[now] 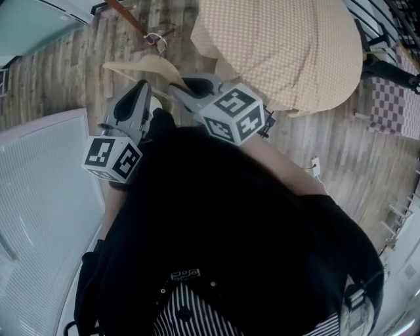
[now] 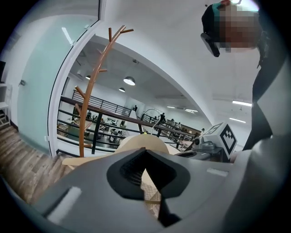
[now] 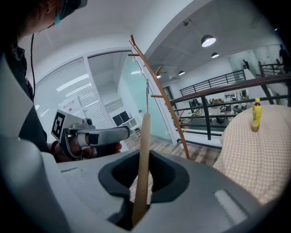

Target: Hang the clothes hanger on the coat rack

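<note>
The wooden clothes hanger (image 1: 149, 67) is held between both grippers above the plank floor, its metal hook (image 1: 156, 41) pointing toward the coat rack. My left gripper (image 1: 143, 86) is shut on the hanger's left side, and in the left gripper view the hanger (image 2: 138, 144) rises broad-faced just beyond the jaws. My right gripper (image 1: 181, 85) is shut on the right side; the hanger (image 3: 143, 154) stands edge-on between its jaws. The brown branch-shaped coat rack (image 2: 90, 91) stands ahead near the glass wall, apart from the hanger; the coat rack (image 3: 157, 91) also leans across the right gripper view.
A round table under a beige checked cloth (image 1: 282, 46) is close on the right, with a small yellow bottle (image 3: 257, 113) on it. A black railing (image 2: 104, 113) runs behind the rack. A glass partition (image 1: 39, 20) is at the left.
</note>
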Available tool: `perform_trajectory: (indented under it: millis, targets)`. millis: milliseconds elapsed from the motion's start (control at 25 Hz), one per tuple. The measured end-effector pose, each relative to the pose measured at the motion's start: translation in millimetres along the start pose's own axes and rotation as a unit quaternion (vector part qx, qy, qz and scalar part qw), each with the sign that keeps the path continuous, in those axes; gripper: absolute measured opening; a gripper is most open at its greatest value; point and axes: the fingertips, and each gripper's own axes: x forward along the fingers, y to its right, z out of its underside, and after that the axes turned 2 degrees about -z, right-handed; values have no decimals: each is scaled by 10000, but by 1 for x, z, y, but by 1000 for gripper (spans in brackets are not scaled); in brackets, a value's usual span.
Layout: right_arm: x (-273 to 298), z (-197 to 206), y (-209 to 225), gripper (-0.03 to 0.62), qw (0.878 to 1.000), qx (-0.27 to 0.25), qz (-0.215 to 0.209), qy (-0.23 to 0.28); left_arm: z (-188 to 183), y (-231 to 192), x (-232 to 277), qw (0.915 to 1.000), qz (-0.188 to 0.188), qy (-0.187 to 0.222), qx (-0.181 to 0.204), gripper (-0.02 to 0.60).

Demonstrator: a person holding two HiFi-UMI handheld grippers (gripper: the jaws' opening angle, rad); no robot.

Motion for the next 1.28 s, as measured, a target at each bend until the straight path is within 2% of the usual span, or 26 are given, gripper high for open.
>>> perform_trajectory:
  millis: [240, 640, 840, 1120, 1280]
  targets:
    - [44, -35, 22, 60, 9998, 76, 200, -58, -30, -48, 27, 9997, 197, -147, -89, -2]
    - [154, -116, 21, 60, 9992, 89, 383, 20, -93, -172, 35, 9988, 438, -167, -114, -2]
    - [198, -133, 21, 60, 9983, 76, 576, 34, -104, -224, 43, 9976, 627, -285, -22, -2]
    - [209, -148, 35, 60, 9969, 112, 783, 37, -114, -249, 47, 9973, 710, -152, -97, -2]
    - [220, -151, 40, 60, 9974, 96, 714, -92, -114, -260, 50, 9972, 706, -154, -209, -2]
